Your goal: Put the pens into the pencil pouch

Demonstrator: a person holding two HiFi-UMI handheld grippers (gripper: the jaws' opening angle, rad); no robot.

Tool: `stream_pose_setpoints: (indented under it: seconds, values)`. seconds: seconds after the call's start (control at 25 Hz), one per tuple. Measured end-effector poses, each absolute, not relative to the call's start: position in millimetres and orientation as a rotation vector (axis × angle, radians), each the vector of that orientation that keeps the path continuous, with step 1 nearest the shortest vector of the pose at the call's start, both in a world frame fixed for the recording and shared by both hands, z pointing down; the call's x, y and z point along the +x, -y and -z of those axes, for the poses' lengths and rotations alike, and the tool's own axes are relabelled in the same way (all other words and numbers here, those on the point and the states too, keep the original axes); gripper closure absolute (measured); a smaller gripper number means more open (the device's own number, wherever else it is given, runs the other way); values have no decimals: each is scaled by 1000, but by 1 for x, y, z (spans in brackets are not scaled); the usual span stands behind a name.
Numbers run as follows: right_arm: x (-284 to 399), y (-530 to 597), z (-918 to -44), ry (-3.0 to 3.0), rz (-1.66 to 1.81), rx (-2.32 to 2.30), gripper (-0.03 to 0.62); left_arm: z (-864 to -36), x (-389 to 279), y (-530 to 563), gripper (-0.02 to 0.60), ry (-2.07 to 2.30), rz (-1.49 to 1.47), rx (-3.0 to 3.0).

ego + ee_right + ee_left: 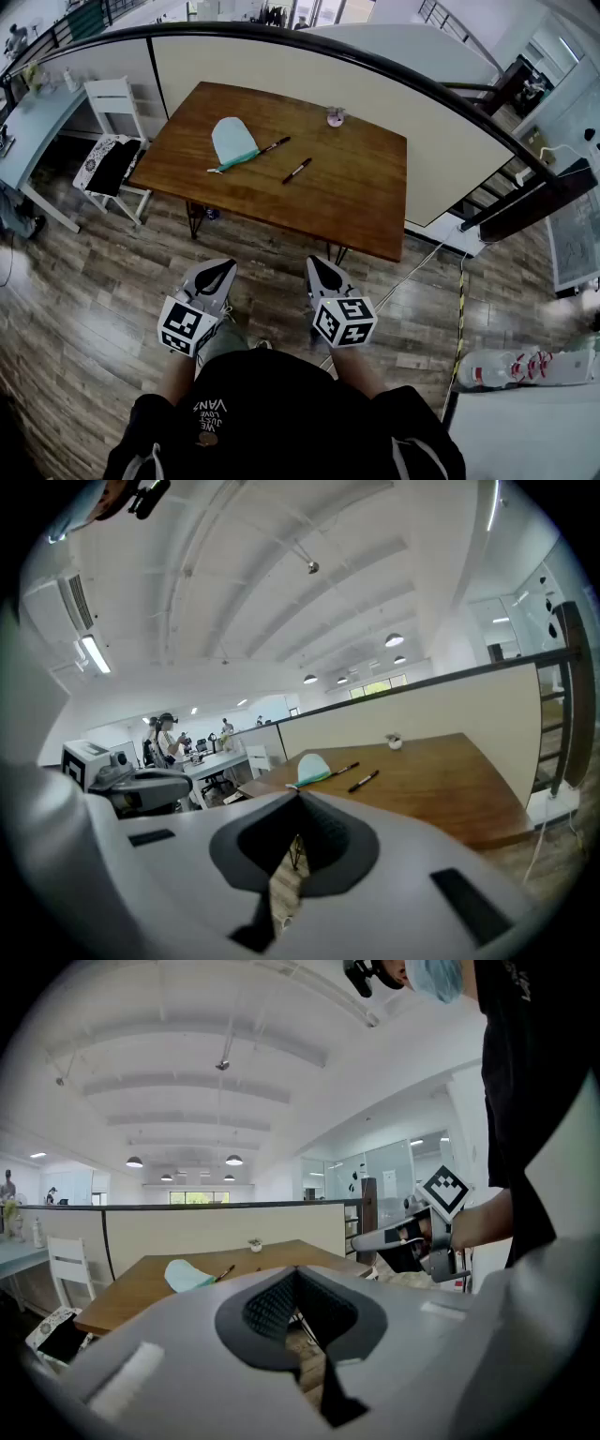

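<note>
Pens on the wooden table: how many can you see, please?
2 for certain. One dark pen lies just right of the pale blue pouch; the second pen lies nearer the middle of the table. A teal strip at the pouch's edge may be a third.

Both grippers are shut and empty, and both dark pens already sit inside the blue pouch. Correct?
Wrong on the pens. The head view shows the far pen and the near pen lying on the table beside the blue pouch, not inside it. The rest stands.
</note>
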State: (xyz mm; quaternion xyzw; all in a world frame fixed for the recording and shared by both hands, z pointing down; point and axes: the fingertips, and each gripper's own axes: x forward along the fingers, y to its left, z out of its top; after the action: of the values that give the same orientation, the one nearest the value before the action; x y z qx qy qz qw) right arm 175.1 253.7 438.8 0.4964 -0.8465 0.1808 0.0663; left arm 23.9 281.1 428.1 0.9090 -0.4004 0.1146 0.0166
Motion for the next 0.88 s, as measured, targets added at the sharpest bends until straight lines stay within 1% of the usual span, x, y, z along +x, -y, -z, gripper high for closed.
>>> stream_pose_setpoints:
  seconds: [0.36, 0.68, 0.72, 0.76, 0.8, 0.84, 0.88]
  values:
    - [163, -238, -437, 2576, -562, 1469, 582, -428, 7, -268, 569, 1320, -366, 2792]
    - [155, -200, -445, 2525, -624, 1562, 577, -434, -8, -223, 563, 1318, -349, 2791]
    - [153, -194, -447, 2511, -629, 1573, 565, -436, -12, -216, 554, 1320, -347, 2786]
    - [151, -187, -449, 2497, -638, 1583, 531, -438, -16, -208, 503, 1320, -346, 2779]
    - [148, -180, -452, 2482, -653, 1590, 473, -441, -21, -199, 431, 1314, -347, 2771]
    - [145, -173, -455, 2464, -667, 1598, 454, -444, -25, -190, 413, 1300, -349, 2764]
    - [141, -165, -457, 2445, -678, 1607, 454, -447, -30, -180, 413, 1282, -351, 2759]
